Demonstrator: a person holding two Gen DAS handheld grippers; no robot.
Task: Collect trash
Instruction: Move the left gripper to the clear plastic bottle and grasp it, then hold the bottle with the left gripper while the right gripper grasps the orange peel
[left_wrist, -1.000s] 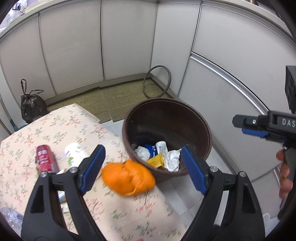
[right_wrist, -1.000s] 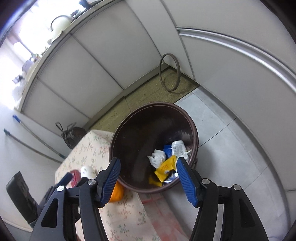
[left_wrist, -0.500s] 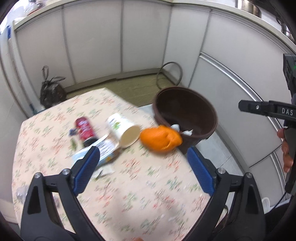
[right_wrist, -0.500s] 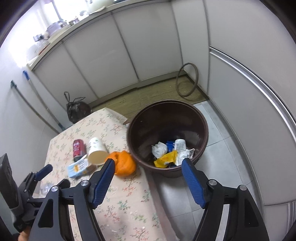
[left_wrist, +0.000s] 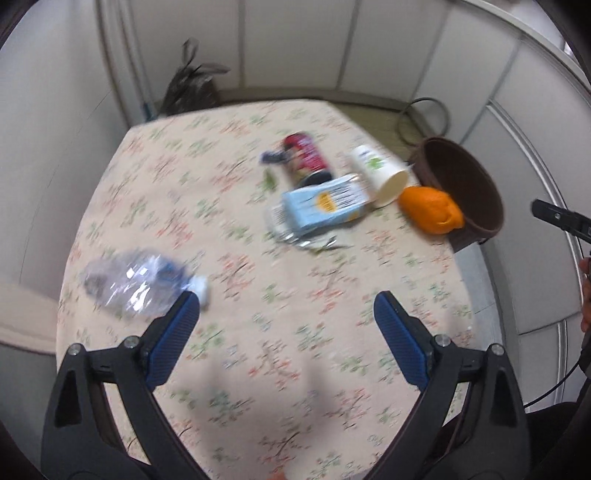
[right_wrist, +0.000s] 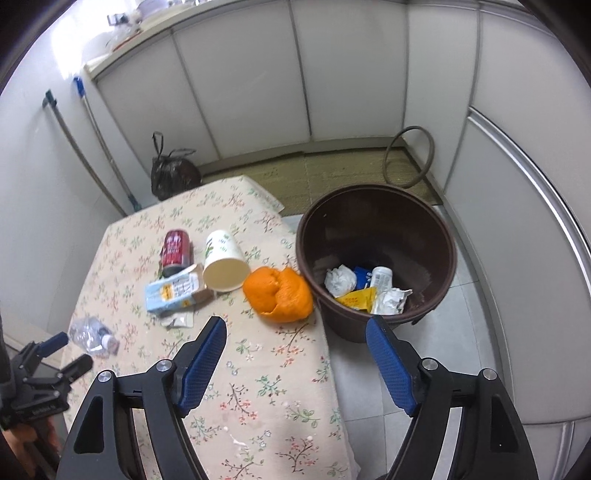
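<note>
Red can (right_wrist: 175, 253), label unreadable, blue carton (right_wrist: 173, 294) with barcode print

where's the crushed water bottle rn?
Crushed water bottle lies at the table's near-left corner in the right wrist view, apart from the carton, right beside the left gripper.

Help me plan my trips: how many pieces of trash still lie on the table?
6: red can, paper cup, blue carton, orange peel, foil wrapper under the carton, crushed bottle at the left edge. Smaller scraps may be hidden.
</note>
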